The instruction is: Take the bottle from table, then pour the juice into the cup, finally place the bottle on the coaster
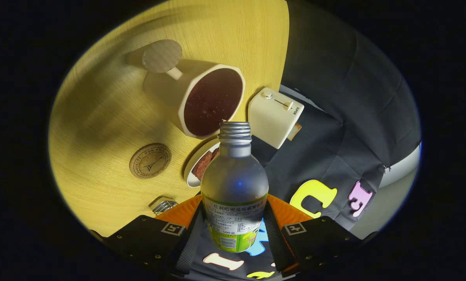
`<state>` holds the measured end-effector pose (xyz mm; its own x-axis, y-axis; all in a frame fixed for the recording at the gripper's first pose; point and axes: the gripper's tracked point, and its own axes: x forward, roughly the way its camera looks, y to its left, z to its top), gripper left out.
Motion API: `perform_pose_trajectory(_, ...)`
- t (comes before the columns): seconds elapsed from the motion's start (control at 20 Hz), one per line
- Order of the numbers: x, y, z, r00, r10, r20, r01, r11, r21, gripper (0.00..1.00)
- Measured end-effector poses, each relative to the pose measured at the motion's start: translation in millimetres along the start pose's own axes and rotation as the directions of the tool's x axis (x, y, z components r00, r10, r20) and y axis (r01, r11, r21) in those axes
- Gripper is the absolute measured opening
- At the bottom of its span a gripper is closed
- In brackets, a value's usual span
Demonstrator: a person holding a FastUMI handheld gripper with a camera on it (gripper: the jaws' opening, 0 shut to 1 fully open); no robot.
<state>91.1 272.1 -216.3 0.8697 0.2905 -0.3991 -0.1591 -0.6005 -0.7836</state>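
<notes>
Yellow-toned wooden table [112,97] runs beneath the whole scene, its straight far edge meeting the dark cloth wall beyond. Between the gripper's [235,230] two fingers sits a clear plastic bottle with a grey threaded neck and a green-and-white label [234,187]; both fingers press against its labelled lower body, so the gripper is closed on it, and the uncapped mouth points ahead toward a cream faceted cup [209,102]. That cup stands near the table's far edge and already holds dark liquid almost to the rim, while the bottle looks empty or nearly so, which suggests the pour is done.

A round brown embossed coaster [150,160] lies on open table, nearer the fingers than the cup and off to the side. A cream toaster [275,117] sits at the table's edge beside the cup, and a small white dish with brown food [201,164] lies just behind the bottle.

Emptied, the bottle should be light and its thin wall may flex; smooth plastic can slip, so holding at the label band, low on the straight body, seems wise. With little weight, it may tip when set down.
</notes>
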Motion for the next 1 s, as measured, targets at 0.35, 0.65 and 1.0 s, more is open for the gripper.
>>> perform_pose_trajectory(0.35, -2, 10, 7, 0.999, 0.036, 0.001, -0.036, 0.995, 0.089, 0.77)
perform_pose_trajectory(0.65, -3, 18, 11, 0.998, 0.057, -0.004, -0.056, 0.983, 0.175, 0.77)
perform_pose_trajectory(1.0, 0, 22, 12, 0.999, 0.053, 0.000, -0.052, 0.970, 0.239, 0.77)
